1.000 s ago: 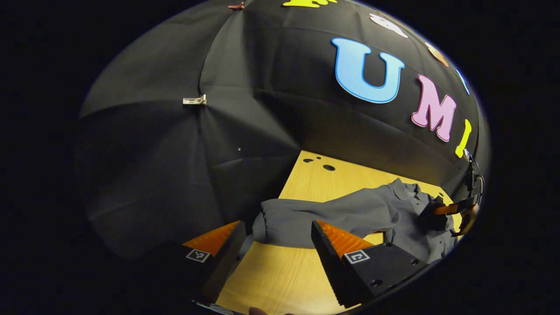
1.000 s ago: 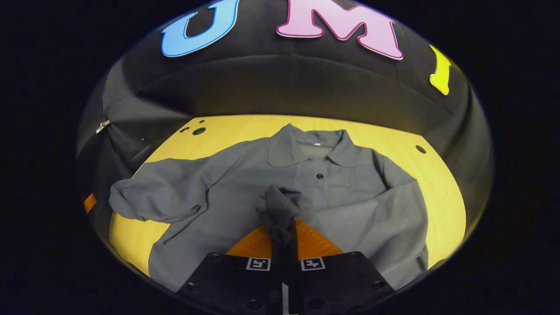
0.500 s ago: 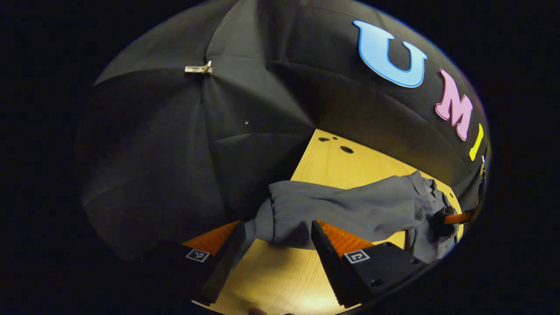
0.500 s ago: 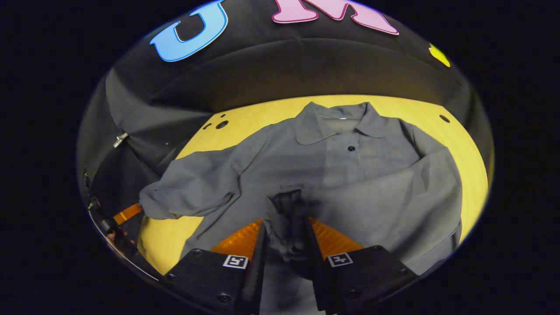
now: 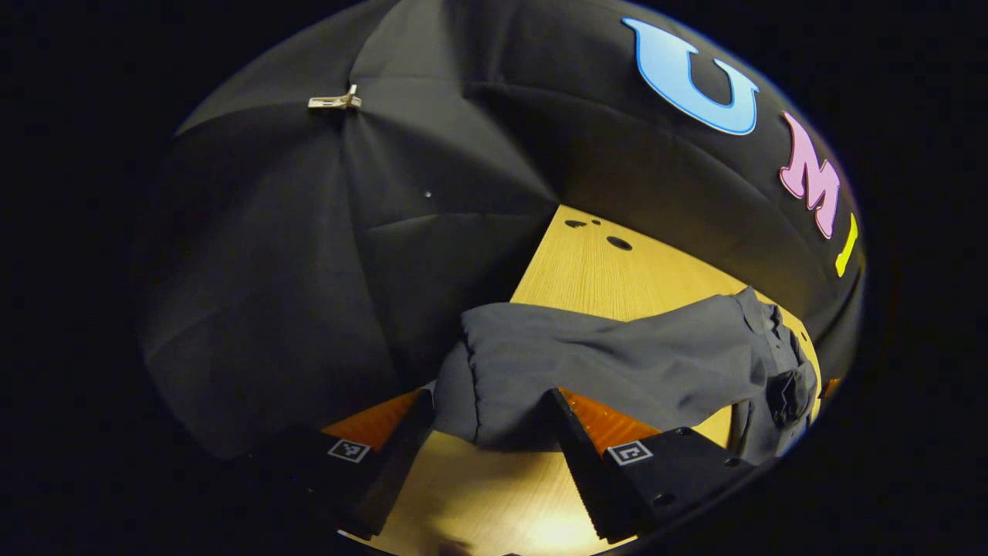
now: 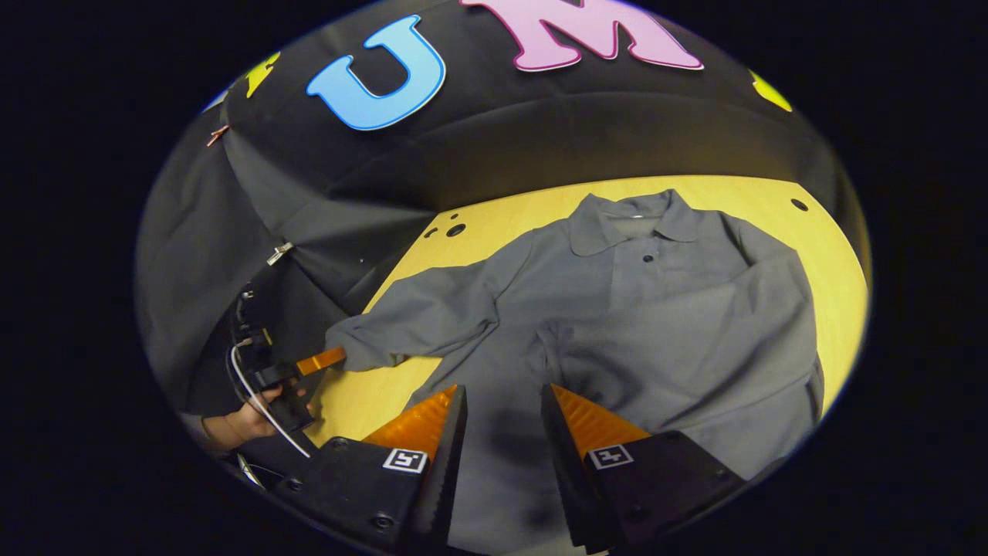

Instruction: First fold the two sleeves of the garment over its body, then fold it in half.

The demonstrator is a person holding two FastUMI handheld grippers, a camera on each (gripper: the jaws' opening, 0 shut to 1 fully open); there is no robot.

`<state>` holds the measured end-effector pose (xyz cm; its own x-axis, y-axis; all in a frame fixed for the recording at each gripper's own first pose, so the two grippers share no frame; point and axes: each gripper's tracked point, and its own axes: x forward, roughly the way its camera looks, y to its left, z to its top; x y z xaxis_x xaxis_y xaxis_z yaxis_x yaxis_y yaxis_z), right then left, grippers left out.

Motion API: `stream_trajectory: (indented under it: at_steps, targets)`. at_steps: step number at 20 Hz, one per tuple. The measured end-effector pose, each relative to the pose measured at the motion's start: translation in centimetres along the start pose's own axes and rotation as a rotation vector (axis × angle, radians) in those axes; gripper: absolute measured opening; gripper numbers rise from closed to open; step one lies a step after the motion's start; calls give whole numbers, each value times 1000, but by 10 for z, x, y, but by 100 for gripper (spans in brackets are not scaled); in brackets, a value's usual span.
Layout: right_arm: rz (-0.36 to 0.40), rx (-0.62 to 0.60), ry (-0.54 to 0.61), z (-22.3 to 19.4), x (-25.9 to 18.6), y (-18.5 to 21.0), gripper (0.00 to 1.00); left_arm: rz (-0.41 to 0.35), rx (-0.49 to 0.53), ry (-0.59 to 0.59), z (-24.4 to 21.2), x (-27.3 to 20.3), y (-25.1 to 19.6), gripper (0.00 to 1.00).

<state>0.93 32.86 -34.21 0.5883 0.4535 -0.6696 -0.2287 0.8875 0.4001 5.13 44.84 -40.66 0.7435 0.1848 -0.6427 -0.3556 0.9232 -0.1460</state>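
A grey long-sleeved collared shirt (image 6: 656, 309) lies front up on the wooden table (image 6: 779, 201). One sleeve (image 6: 695, 363) is folded across the body, its cuff near the shirt's middle. The other sleeve (image 6: 417, 316) stretches out toward the table's left edge. In the right gripper view, my right gripper (image 6: 503, 392) hovers open over the shirt's lower body, holding nothing. My left gripper (image 5: 486, 398) is open, and the outstretched sleeve's cuff (image 5: 494, 378) sits between its fingers. That same left gripper (image 6: 312, 361) also appears in the right gripper view at the cuff, held by a hand (image 6: 247, 421).
The black cloth wall closes in right behind the table and along its left side. Small holes (image 5: 617, 242) mark the table's far left corner, and another hole (image 6: 799, 205) the far right. Bare wood (image 5: 494, 494) lies under the left gripper.
My right gripper has opened, let go of the folded sleeve's cuff and drawn back. My left gripper has moved forward until the other sleeve's cuff lies between its open fingers.
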Motion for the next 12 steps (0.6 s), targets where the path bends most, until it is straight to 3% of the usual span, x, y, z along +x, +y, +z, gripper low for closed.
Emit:
stream_trajectory:
  at_steps: [1, 2, 6, 7, 11, 12]
  targets:
    - [-8, 1, -3, -3, -12, -6, 60, 0, 4, 12, -2, 4, 1, 89]
    - [-18, 1, -2, -8, -23, -12, 60, -2, 6, 19, -3, 7, 1, 95]
    - [-58, 58, -13, -23, -63, -34, 60, 27, 4, 18, 0, 4, 8, 92]
    - [-71, 67, -19, -25, -70, -40, 60, 49, 14, 19, 0, 4, 13, 83]
    - [-118, 93, -26, -41, -96, -65, 61, 135, 109, 44, 2, -6, 18, 26]
    - [-128, 97, -33, -39, -99, -73, 60, 127, 114, 31, 5, -8, 12, 20]
